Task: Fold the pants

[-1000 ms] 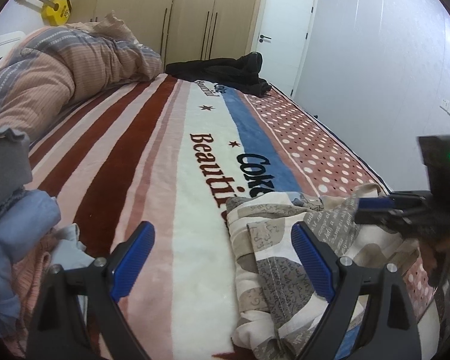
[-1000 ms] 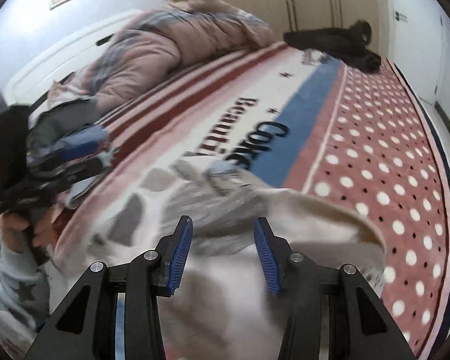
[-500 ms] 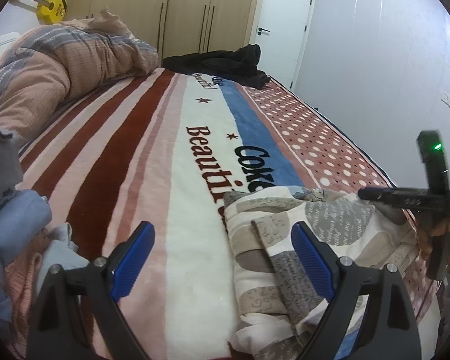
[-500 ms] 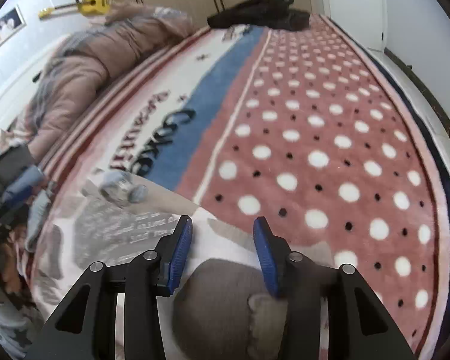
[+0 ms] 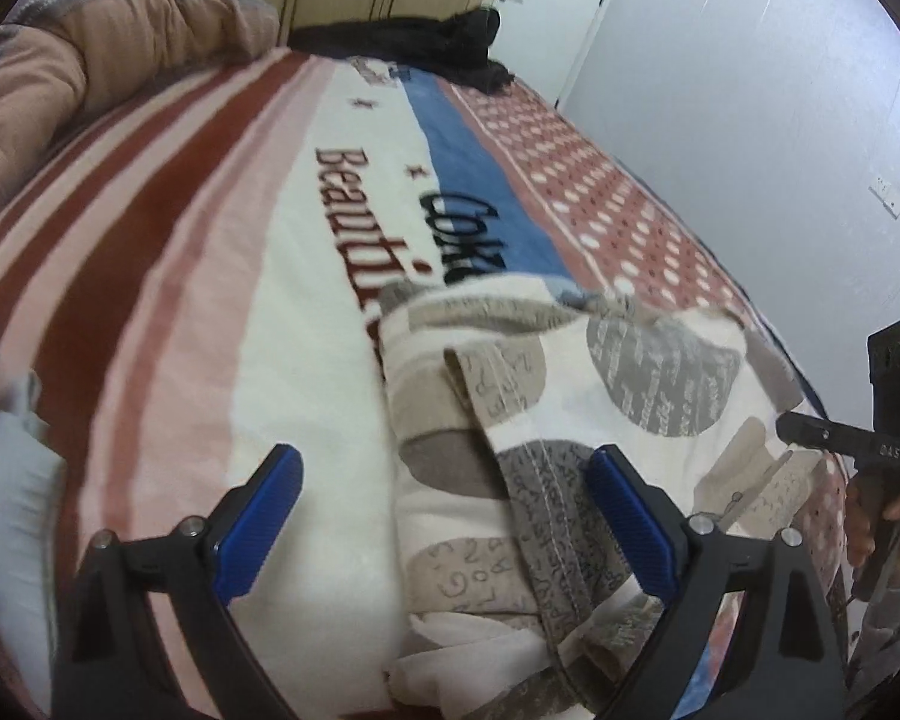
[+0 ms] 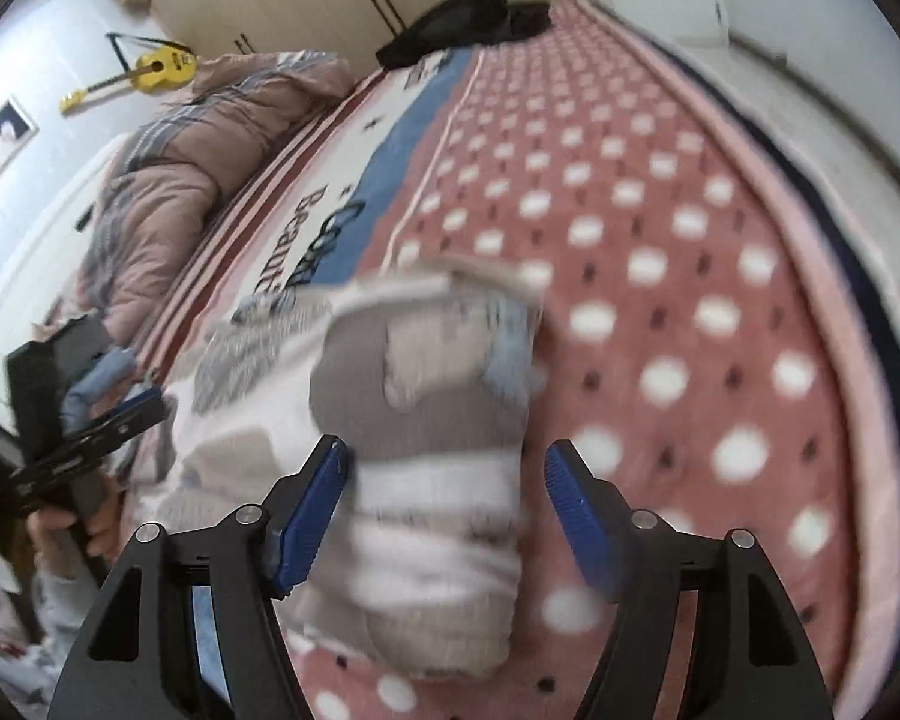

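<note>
Left tongs (image 5: 444, 516) gape over pants (image 5: 570, 408); right tongs (image 6: 444, 504) opening, guitar (image 6: 150, 69) visible there only

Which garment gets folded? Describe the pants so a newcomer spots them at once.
Start at the bed's striped and dotted blanket. At its near edge lie the pants, partly folded, cream with grey and beige blotches bearing scribbled letters. The black clothes at the far end and the pale blue pile alongside are plain.
</note>
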### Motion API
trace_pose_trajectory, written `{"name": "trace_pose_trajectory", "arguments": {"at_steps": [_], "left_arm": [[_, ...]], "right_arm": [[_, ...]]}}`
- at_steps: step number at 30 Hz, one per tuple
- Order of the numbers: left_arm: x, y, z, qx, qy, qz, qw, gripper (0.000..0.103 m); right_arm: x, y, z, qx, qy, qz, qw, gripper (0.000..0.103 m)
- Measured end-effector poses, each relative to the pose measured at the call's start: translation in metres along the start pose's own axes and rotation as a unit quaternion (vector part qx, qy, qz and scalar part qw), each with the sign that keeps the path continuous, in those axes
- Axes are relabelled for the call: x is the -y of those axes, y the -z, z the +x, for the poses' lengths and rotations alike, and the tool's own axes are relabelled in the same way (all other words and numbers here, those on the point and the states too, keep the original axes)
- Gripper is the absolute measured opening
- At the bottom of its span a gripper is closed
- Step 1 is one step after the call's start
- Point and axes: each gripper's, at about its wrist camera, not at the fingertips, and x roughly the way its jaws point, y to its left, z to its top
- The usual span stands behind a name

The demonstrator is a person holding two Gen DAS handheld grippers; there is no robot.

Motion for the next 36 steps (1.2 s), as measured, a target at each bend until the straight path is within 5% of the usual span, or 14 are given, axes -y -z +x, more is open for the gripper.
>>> {"name": "trace_pose_trajectory", "arguments": {"at_steps": [5, 19, 29, 36], "left_arm": [[0.005, 0.004, 0.017, -0.027, 0.016, -0.004, 0.9995, 0.091], [0.035, 0.005, 0.006, -0.015, -0.001, 0.045, 0.9989, 0.021], [0.048, -0.014, -0.058, 0.059, -0.013, 0.063, 0.9962, 0.013], [0.034, -0.042, -0.147, 0.134, -0.032, 0.06, 0.9887, 0.013]], "right_arm": [[0.006, 0.012, 0.011, -0.002, -0.047, 0.014, 0.999, 0.066], [-0.024, 0.015, 0.005, 0.015, -0.045, -0.047, 0.998, 0.026], [-0.073, 0.003, -0.038, 0.067, -0.066, -0.091, 0.991, 0.023], [-0.138, -0.019, -0.072, 0.105, -0.083, -0.135, 0.982, 0.023]]}}
